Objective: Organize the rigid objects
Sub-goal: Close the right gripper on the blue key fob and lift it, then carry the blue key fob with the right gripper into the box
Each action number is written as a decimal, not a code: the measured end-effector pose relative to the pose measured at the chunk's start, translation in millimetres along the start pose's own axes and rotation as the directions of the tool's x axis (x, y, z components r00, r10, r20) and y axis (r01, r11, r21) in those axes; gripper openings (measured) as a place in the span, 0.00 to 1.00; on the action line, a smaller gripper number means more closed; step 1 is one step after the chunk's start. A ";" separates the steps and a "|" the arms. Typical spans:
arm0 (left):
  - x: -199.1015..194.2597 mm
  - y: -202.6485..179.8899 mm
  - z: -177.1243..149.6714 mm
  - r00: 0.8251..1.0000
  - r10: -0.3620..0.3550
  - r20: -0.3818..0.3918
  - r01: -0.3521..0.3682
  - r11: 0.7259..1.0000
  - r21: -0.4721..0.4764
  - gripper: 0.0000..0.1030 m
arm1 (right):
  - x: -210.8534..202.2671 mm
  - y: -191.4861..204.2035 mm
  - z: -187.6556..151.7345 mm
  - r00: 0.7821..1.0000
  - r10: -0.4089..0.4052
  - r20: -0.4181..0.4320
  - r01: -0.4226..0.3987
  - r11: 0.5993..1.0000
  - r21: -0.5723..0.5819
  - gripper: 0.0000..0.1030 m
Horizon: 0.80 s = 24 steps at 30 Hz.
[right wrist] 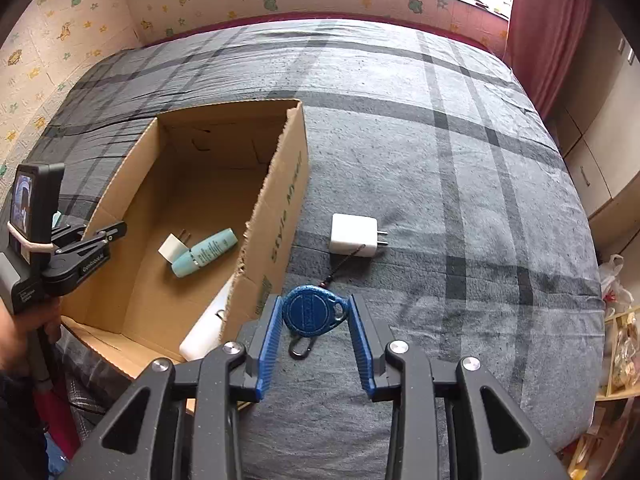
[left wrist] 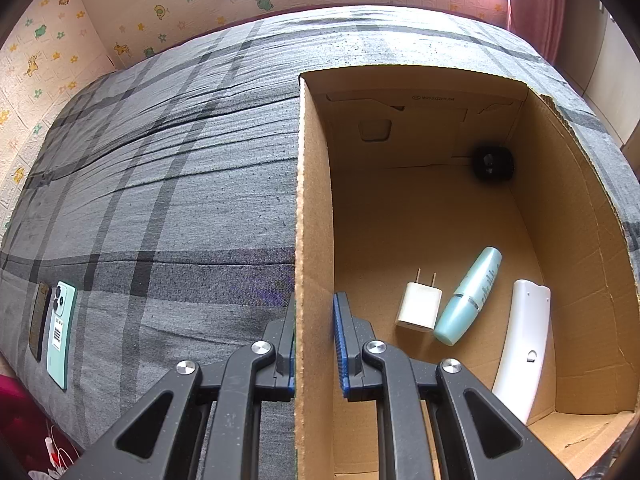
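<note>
An open cardboard box (left wrist: pixel 312 208) (right wrist: pixel 288 184) stands on the bed. Inside lie a white charger (left wrist: pixel 418 306) (right wrist: pixel 173 247), a teal tube (left wrist: pixel 468 296) (right wrist: pixel 208 252), a white remote (left wrist: pixel 520 344) (right wrist: pixel 206 332) and a small black object (left wrist: pixel 493 162). My left gripper (left wrist: pixel 314 336) (right wrist: pixel 96 236) straddles the box's left wall, jaws close on both sides of it. My right gripper (right wrist: pixel 314 316) is open around a blue key fob (right wrist: pixel 310 312) lying on the bed, fingers at each side. A second white charger (right wrist: pixel 354 235) lies beyond the fob.
A grey plaid bedspread (right wrist: pixel 440 160) covers the bed. Two phones (left wrist: pixel 60 332) lie at its left edge. A red curtain (right wrist: pixel 548 28) and cabinets (right wrist: pixel 600 168) stand at the right, with bags (right wrist: pixel 616 280) on the floor.
</note>
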State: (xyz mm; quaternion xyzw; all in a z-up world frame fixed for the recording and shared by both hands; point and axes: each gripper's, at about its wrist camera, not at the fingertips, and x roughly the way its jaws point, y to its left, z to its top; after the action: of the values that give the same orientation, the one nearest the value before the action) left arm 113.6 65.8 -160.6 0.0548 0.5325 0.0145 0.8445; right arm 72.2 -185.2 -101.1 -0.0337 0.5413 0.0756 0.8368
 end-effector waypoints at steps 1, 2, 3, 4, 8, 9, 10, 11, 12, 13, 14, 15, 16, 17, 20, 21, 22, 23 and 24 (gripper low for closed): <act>0.2 -0.3 0.1 1.000 0.000 0.000 0.000 1.000 0.000 0.15 | -1.4 4.6 2.9 1.000 0.005 0.004 -0.005 1.000 -0.008 0.34; 0.5 -0.2 0.0 1.000 0.000 0.000 0.000 1.000 0.000 0.15 | -2.0 8.5 5.7 1.000 0.011 0.009 -0.011 1.000 -0.015 0.34; 0.6 -0.2 -0.2 1.000 0.000 0.000 0.000 1.000 0.000 0.15 | -2.7 12.9 8.6 1.000 0.017 0.012 -0.017 1.000 -0.024 0.34; 0.4 -0.2 0.0 1.000 -0.001 0.000 0.001 1.000 0.000 0.15 | -3.1 17.2 11.1 1.000 0.020 0.015 -0.019 0.999 -0.034 0.34; 0.6 -0.1 -0.1 1.000 -0.001 0.000 0.001 1.000 -0.001 0.15 | -0.8 33.6 20.3 0.999 0.034 0.019 -0.032 0.997 -0.066 0.34; 0.8 -0.2 -0.2 1.000 -0.002 0.000 0.002 1.000 -0.001 0.15 | 0.1 37.6 22.5 0.999 0.037 0.019 -0.036 0.997 -0.074 0.34; 1.1 -0.4 -0.1 1.000 -0.002 0.000 0.002 1.000 -0.001 0.15 | 1.3 41.4 24.6 0.999 0.042 0.018 -0.040 0.996 -0.082 0.34; 1.3 -0.4 -0.2 1.000 -0.004 0.000 0.004 1.000 -0.003 0.15 | 2.5 45.2 26.6 0.999 0.046 0.018 -0.044 0.995 -0.089 0.34; 1.4 -0.2 0.2 1.000 -0.005 0.000 0.005 1.000 -0.004 0.15 | 4.1 49.0 28.4 0.999 0.048 0.017 -0.046 0.994 -0.096 0.34; 1.7 -0.1 0.2 1.000 -0.005 0.000 0.005 1.000 -0.004 0.15 | 6.2 52.8 30.5 0.999 0.051 0.015 -0.049 0.993 -0.103 0.34; 2.0 -0.1 0.3 1.000 -0.005 0.000 0.005 1.000 -0.005 0.15 | 8.3 56.1 32.4 0.998 0.057 0.013 -0.055 0.993 -0.107 0.34; 2.3 -0.2 0.1 1.000 -0.006 0.001 0.006 1.000 -0.006 0.15 | 10.6 59.8 34.2 0.998 0.061 0.010 -0.060 0.992 -0.112 0.34; 2.5 -0.1 0.3 1.000 -0.005 0.001 0.005 1.000 -0.004 0.15 | 12.8 63.8 35.8 0.998 0.064 0.008 -0.063 0.991 -0.118 0.34; 2.6 -0.1 0.3 1.000 -0.006 0.001 0.006 1.000 -0.004 0.15 | 15.3 67.7 37.3 0.998 0.068 0.005 -0.066 0.990 -0.124 0.34; 1.8 0.5 0.6 1.000 -0.008 0.001 0.008 1.000 -0.005 0.15 | 23.4 78.0 41.2 0.997 0.077 -0.007 -0.077 0.987 -0.140 0.34; 1.8 0.5 0.6 1.000 -0.007 0.001 0.007 1.000 -0.004 0.15 | 26.0 81.9 42.6 0.997 0.081 -0.010 -0.081 0.986 -0.144 0.34; 1.7 0.6 0.7 1.000 -0.007 0.001 0.007 1.000 -0.004 0.15 | 28.8 85.6 43.7 0.996 0.084 -0.014 -0.085 0.985 -0.151 0.34; 1.6 0.7 0.7 1.000 -0.007 0.001 0.007 1.000 -0.003 0.15 | 31.9 89.3 44.8 0.996 0.085 -0.019 -0.087 0.984 -0.158 0.34; 1.7 0.9 0.8 1.000 -0.008 0.001 0.008 1.000 -0.004 0.15 | 35.2 92.6 45.9 0.996 0.088 -0.024 -0.091 0.983 -0.162 0.34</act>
State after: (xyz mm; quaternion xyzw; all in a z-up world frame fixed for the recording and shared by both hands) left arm 115.2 66.8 -161.8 0.0510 0.5325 0.0120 0.8448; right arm 112.6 -84.3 -111.9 -0.0781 0.5412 0.1567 0.8225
